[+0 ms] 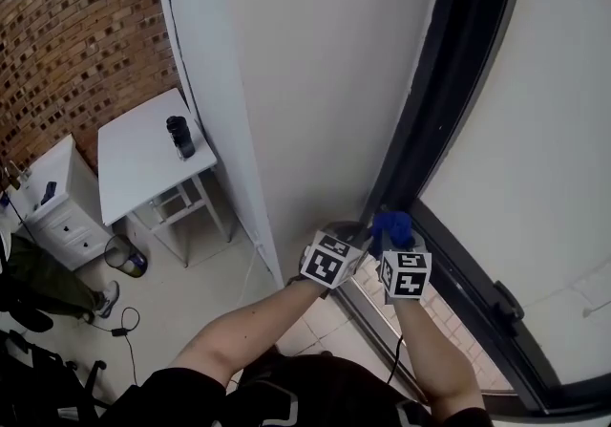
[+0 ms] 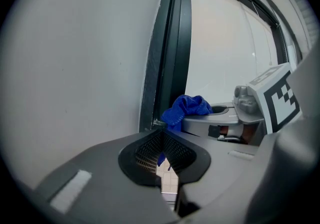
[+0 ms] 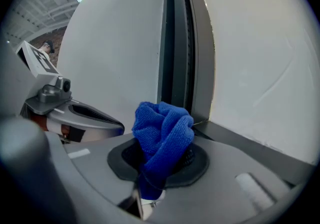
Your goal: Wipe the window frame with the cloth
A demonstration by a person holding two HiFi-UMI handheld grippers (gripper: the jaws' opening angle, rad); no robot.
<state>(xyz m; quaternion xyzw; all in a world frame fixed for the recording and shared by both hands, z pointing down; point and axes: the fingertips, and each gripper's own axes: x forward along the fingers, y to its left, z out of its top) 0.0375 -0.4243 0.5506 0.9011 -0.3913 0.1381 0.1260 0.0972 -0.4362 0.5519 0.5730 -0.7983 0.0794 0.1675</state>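
While you hold both arms out ahead of you, your right tongs (image 3: 159,157) are clenched on the blue cloth (image 3: 163,130), which bunches up out of them in a loose wad. Your left tongs (image 2: 161,139) sit just beside them, pressed together with nothing between them; only a thin slit lower down lets floor tile show through. The two marker cubes are nearly side by side, left a little lower.

The cloth sits at the lower corner of the dark window frame (image 1: 451,81), where the upright meets the bottom rail. Whether it touches the frame you cannot tell from these views. Pale glass (image 1: 544,129) lies to the right of the upright, and a white wall panel (image 1: 305,72) to its left.

Further left, well apart from your hands, a white bench (image 1: 143,162) carries a dark cup (image 1: 180,137). Beside it stands a white drawer cabinet (image 1: 52,205), with a brick wall (image 1: 76,24) behind both.
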